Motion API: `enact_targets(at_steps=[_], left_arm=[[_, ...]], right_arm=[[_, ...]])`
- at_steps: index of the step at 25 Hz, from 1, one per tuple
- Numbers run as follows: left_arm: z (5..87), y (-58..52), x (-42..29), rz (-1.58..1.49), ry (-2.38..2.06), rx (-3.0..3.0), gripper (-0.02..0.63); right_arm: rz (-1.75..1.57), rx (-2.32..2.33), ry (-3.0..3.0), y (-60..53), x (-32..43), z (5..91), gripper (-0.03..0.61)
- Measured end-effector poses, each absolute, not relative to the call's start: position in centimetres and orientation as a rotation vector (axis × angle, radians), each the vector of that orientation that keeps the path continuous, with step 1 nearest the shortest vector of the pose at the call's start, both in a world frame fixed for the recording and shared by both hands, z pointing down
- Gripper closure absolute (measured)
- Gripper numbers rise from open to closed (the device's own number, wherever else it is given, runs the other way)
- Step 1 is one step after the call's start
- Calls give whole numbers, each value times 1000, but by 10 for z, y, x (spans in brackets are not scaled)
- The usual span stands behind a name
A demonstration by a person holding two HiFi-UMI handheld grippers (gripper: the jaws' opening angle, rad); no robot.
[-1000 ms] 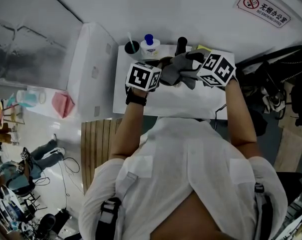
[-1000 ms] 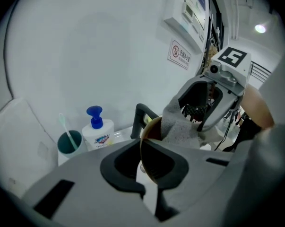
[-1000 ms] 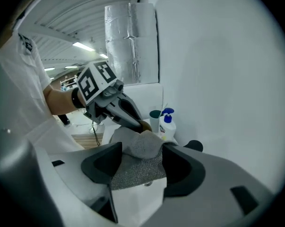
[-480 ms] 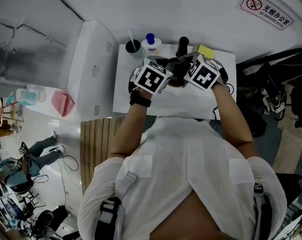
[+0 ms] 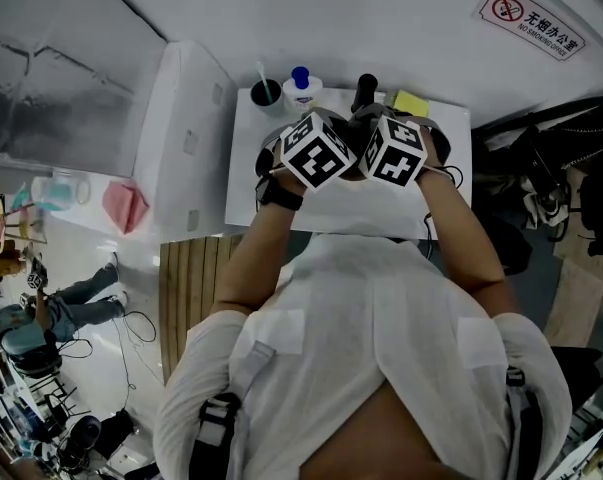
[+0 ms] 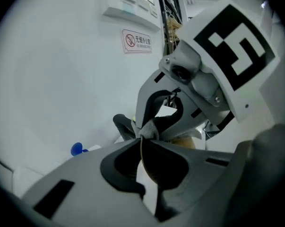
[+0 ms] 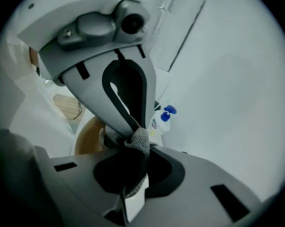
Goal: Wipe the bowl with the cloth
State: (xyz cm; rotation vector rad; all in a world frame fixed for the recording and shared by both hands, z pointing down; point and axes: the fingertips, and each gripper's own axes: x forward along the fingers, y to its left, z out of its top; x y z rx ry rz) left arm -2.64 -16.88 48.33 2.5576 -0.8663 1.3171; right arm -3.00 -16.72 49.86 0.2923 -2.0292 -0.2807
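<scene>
In the left gripper view my left gripper (image 6: 142, 143) is shut on the thin rim of the bowl (image 6: 157, 170), which is dark inside with a brown edge. My right gripper (image 7: 140, 148) has just been closing and now pinches the grey cloth (image 7: 140, 140), whose bunched tip presses against the bowl's rim right at the left jaws. The bowl's tan outside (image 7: 88, 137) shows behind the left gripper. In the head view the two marker cubes (image 5: 316, 150) (image 5: 393, 151) sit side by side over the table's far edge and hide bowl and cloth.
On the white table (image 5: 251, 200) stand a blue-pump soap bottle (image 5: 300, 90), a dark cup (image 5: 265, 94), a black bottle (image 5: 363, 86) and a yellow sponge (image 5: 411, 102) along the back wall. A white cabinet (image 5: 186, 138) flanks the table's left side.
The right gripper has swung left until its cube meets the left one. Both cubes have rolled. The cloth, spread between the grippers a second ago, is now hidden beneath them.
</scene>
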Motion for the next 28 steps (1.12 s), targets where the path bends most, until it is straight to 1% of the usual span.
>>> enact_targets(at_steps=[7,12,16,23,28], left_arm=[[472,-182,-40,1025,-1096,2503,595],[474,-182,-41,963,-1156,2478,595],[478,-179,-38,981,-1128,2482,595],[478,-172,-29,1138,-947,2576,594],[477,-171,-22,1223,-873,2612,594]], right_arm=[[-21,576,-2174,-186,-13,485,529],[109,701,-2193,-183,-3,490,529],[170,697,-2185,-178,2,497,526],[71,595,-2144,-170,5,501,509],[18,558,-2127,-170,3,500,511]])
